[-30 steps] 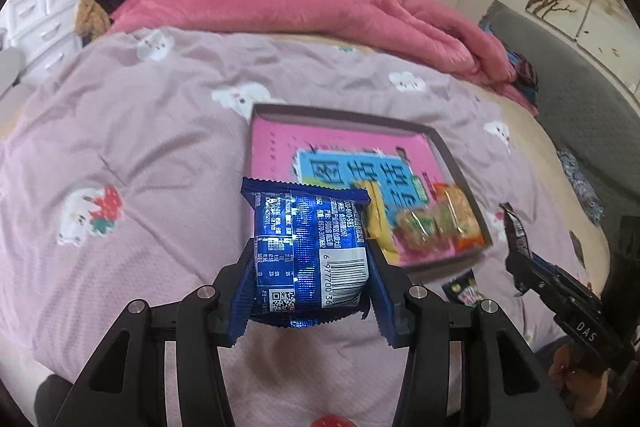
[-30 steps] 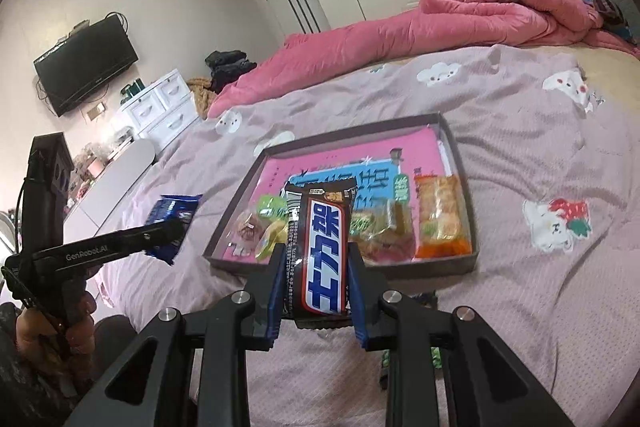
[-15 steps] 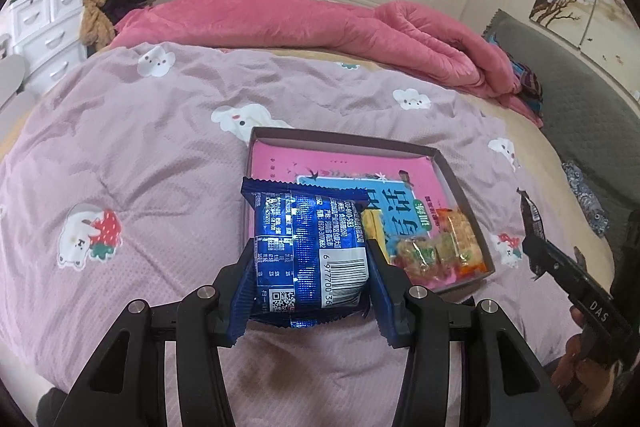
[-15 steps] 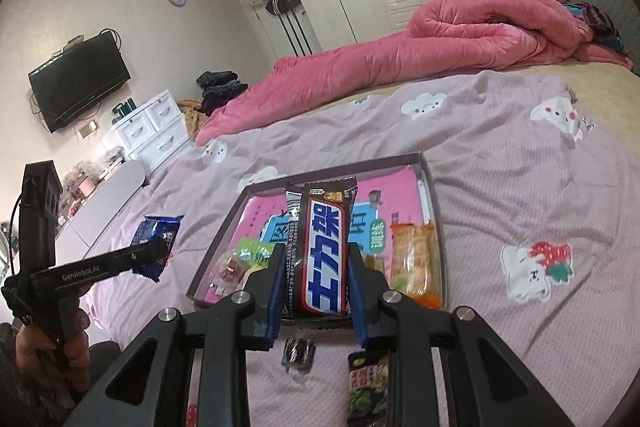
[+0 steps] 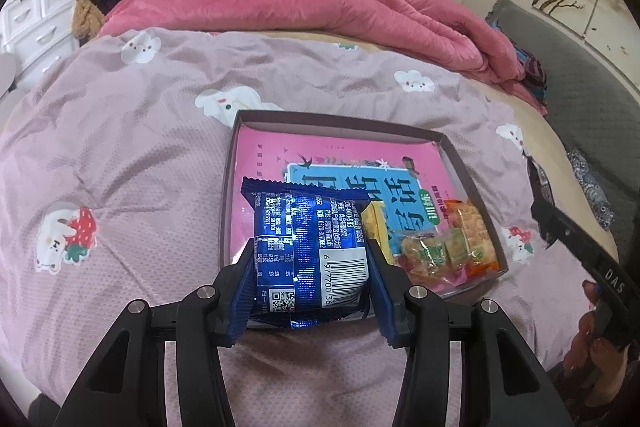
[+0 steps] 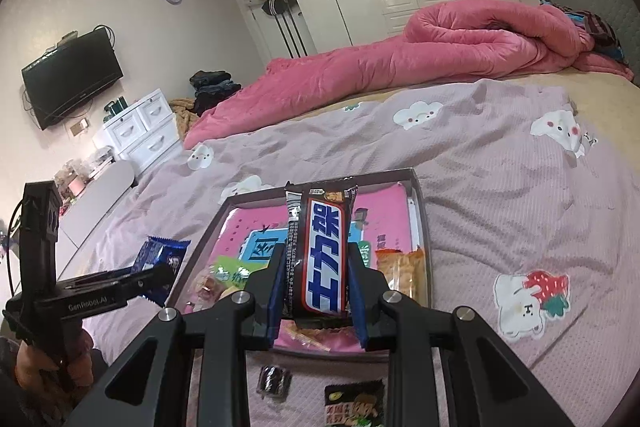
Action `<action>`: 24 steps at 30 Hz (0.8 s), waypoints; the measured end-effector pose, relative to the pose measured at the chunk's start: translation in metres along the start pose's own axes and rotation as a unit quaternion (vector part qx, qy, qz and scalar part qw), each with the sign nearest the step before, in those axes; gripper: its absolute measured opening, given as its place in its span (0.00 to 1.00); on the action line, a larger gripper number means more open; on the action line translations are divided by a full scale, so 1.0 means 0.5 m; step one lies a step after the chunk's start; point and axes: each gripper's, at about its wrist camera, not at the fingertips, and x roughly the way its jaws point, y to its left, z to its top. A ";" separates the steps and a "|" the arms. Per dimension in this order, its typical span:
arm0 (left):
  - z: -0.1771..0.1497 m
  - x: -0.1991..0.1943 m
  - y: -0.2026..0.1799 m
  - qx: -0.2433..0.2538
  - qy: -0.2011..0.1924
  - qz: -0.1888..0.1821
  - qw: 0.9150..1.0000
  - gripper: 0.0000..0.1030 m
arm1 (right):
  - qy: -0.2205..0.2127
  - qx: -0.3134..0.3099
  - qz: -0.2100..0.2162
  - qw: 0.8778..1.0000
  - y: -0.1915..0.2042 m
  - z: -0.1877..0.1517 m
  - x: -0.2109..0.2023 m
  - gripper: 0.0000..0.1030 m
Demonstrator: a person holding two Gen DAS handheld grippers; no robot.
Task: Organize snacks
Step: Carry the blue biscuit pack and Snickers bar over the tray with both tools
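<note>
Two grippers, each holding one snack above the box on the bed.

Left wrist view: the blue snack packet, shiny, with a barcode and a QR code, is clamped between the narrowed fingers of the left gripper, over the near left corner of the shallow box; small wrapped snacks lie in the near right corner.
Right wrist view: the chocolate bar, dark wrapper with a red-edged white and blue label, stands upright, pinched by the almost closed right gripper above the box's near edge; a green-black packet and a small dark candy lie on the pink bedsheet just before the box.
</note>
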 end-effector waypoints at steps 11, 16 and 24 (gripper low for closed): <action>-0.009 0.056 -0.003 0.004 0.023 0.003 1.000 0.50 | 0.016 0.005 -0.007 1.000 -0.023 0.008 0.039 0.27; -0.012 0.074 -0.003 0.005 0.029 0.007 1.000 0.50 | 0.038 0.012 -0.010 0.999 -0.034 0.004 0.069 0.27; -0.015 0.097 -0.005 0.010 0.035 0.012 0.999 0.50 | 0.076 0.025 -0.015 0.997 -0.045 -0.018 0.111 0.27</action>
